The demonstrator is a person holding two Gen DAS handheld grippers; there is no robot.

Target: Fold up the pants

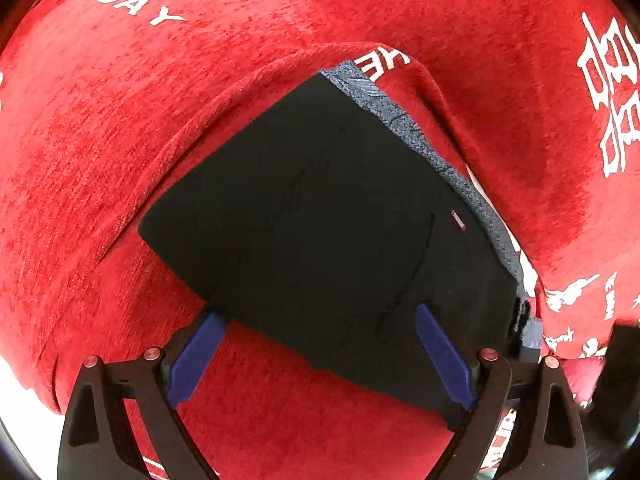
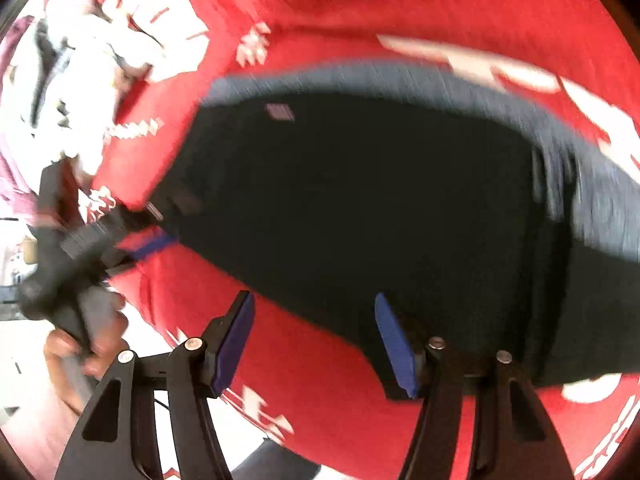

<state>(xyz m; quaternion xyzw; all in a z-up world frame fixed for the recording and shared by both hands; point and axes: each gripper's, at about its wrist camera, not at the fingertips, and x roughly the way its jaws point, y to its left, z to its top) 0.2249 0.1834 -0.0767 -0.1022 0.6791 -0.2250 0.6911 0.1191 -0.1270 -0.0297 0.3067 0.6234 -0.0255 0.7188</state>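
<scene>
Late in fold: black pants (image 1: 320,216) lying as compact folded block on red cloth (image 1: 120,140). Left gripper (image 1: 320,348) wide open, holding nothing. Right gripper (image 2: 316,340) open, empty; blurry view, prob. hovering. Next: tidy edges if needed.

The folded pants (image 1: 320,216) lay flat on the cloth-covered worktop (image 1: 120,140), a raised fold of the cloth (image 1: 224,92) curving around their far side. The left hand-held gripper (image 1: 320,356) sat at their near edge, one finger over the fabric and the other beside it. In the right wrist view, the right hand-held gripper (image 2: 316,340) stood likewise at the pants' (image 2: 360,200) near edge, with the left one (image 2: 120,240) to its left.
</scene>
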